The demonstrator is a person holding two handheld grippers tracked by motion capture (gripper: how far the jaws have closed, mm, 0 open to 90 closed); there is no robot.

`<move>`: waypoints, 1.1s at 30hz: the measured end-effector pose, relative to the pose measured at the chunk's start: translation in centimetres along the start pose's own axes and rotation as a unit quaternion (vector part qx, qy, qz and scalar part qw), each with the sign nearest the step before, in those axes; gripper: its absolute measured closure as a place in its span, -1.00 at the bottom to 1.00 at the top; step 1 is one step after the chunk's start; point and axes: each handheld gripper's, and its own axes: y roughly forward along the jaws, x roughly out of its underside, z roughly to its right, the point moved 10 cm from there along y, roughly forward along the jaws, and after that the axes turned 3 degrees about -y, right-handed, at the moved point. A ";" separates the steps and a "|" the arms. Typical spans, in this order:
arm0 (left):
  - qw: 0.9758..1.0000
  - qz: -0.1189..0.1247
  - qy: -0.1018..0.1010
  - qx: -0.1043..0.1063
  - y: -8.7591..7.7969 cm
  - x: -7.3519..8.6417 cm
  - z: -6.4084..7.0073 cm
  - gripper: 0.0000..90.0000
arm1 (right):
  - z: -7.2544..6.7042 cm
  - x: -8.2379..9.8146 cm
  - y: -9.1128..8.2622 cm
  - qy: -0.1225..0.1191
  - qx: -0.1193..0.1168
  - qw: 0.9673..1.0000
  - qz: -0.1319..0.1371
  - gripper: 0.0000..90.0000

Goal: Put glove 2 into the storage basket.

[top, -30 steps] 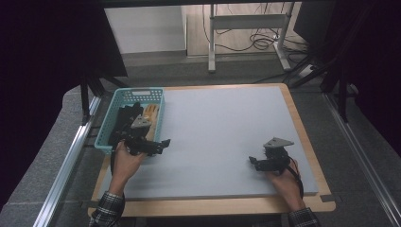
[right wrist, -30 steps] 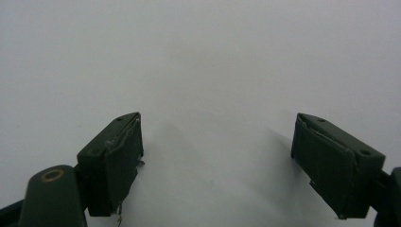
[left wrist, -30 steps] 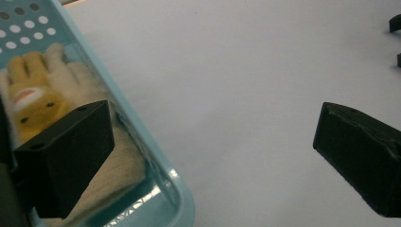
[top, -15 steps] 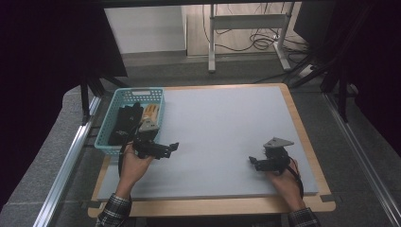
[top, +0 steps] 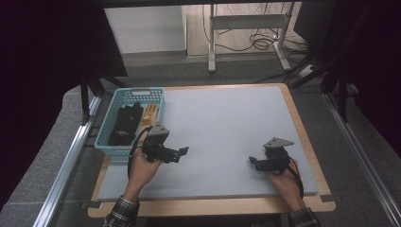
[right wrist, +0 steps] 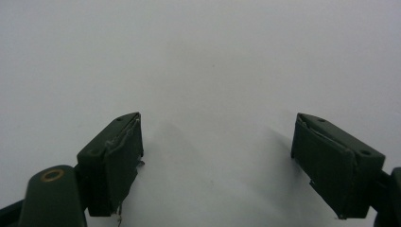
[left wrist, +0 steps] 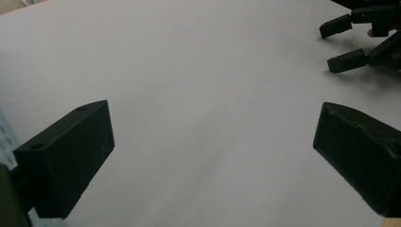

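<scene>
The left gripper [top: 182, 152] hovers over the grey table mat [top: 227, 127] near its left edge, jaws spread wide and empty; the left gripper view confirms bare mat between them. The right gripper [top: 253, 163] rests near the mat's front right corner, jaws likewise released with nothing between them.

The work items lie in the teal basket [top: 109, 141] at the table's left edge, toward the rear. Inside are a black glove [top: 124, 125], long axis running front to rear, and beside it on the right a tan article [top: 150, 115], probably a second glove, though the high view is too coarse to confirm.

Governing relation: the basket lies just behind and to the left of the left gripper, whose jaws currently point right, away from it. The right gripper is well apart from the basket, across the mat. The left hand [top: 142, 165] is therefore judged the working hand. A pick would require turning the left gripper back toward the basket and closing the jaws across the glove's short axis.
</scene>
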 end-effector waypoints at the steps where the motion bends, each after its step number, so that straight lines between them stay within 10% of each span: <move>1: 1.000 0.001 0.000 0.002 0.2 0.0 0.2 -1.00 | 0.0 0.0 0.0 0.000 0.000 1.000 0.000 -0.62; 33: 0.999 -0.020 0.023 0.043 3.9 3.6 3.4 -1.00 | 0.0 0.0 0.0 0.000 -0.001 1.000 0.000 -0.62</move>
